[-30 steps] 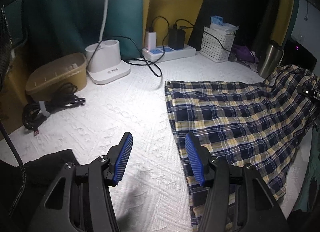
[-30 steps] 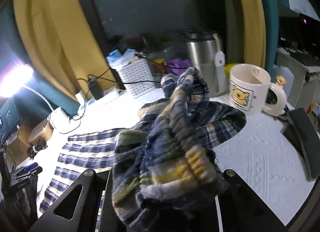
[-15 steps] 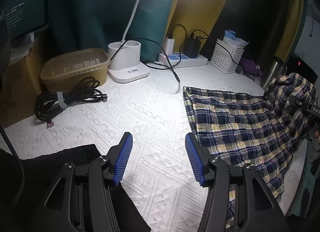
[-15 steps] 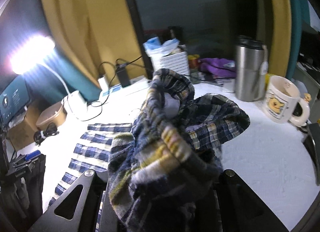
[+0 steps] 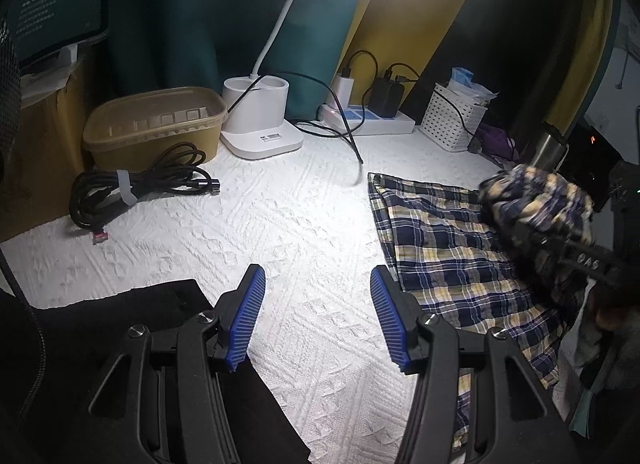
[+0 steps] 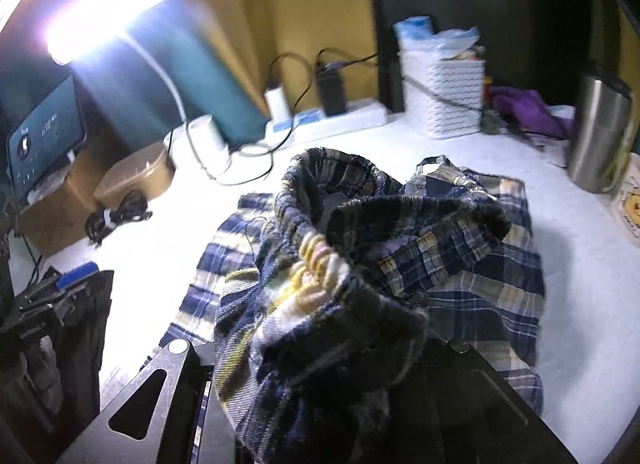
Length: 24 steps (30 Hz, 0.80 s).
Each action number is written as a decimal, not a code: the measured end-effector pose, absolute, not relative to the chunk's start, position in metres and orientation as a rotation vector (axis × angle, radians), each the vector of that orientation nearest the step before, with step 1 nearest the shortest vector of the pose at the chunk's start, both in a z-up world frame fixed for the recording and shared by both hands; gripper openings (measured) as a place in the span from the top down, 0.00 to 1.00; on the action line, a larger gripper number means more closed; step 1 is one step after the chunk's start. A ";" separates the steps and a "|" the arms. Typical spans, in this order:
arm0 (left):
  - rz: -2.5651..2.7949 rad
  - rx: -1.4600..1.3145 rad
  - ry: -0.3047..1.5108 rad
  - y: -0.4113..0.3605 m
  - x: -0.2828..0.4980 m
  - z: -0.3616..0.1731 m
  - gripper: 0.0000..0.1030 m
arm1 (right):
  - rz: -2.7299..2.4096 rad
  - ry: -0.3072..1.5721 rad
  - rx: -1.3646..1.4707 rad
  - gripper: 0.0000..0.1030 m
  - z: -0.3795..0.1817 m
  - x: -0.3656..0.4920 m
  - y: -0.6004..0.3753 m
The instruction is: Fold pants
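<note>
- The fold is in its first half, by my reading: the right tongs are clamped on a bunched end of the plaid pants, apparently the gathered waistband, and hold it lifted above the part lying flat.
- No finished fold shows; the lifted end is not yet laid down, and smoothing and any second fold are left.
- The left tongs hover half open over the white counter, holding nothing, just beside the near edge of the cloth.
- The pants lie on the right part of the counter, one end flat and fairly smooth, its hem pointing toward the power strip.
- The fabric is thin, soft navy, white and yellow check; the held end is crumpled and droops over the tongs, hiding their tips.
</note>
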State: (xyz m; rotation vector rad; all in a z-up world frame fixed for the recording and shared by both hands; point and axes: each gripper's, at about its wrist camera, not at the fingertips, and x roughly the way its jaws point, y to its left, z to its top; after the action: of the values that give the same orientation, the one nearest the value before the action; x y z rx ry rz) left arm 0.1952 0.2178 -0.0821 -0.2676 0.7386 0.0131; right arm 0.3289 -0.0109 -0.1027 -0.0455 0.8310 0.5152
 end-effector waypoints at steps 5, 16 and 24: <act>0.019 -0.275 0.738 0.221 0.193 -0.081 0.47 | 0.495 0.861 -0.054 0.80 -0.114 0.330 0.009; 0.044 -0.258 0.723 0.216 0.183 -0.070 0.47 | 0.597 0.863 -0.075 0.19 -0.111 0.312 0.029; 0.053 -0.236 0.724 0.197 0.179 -0.058 0.47 | 0.703 0.812 -0.066 0.19 -0.093 0.291 0.020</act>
State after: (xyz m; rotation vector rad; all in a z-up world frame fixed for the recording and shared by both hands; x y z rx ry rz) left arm 0.1788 0.1971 -0.0583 -0.2362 0.7243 0.0525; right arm 0.2906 0.0199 -0.0933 -0.0664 0.8119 0.7027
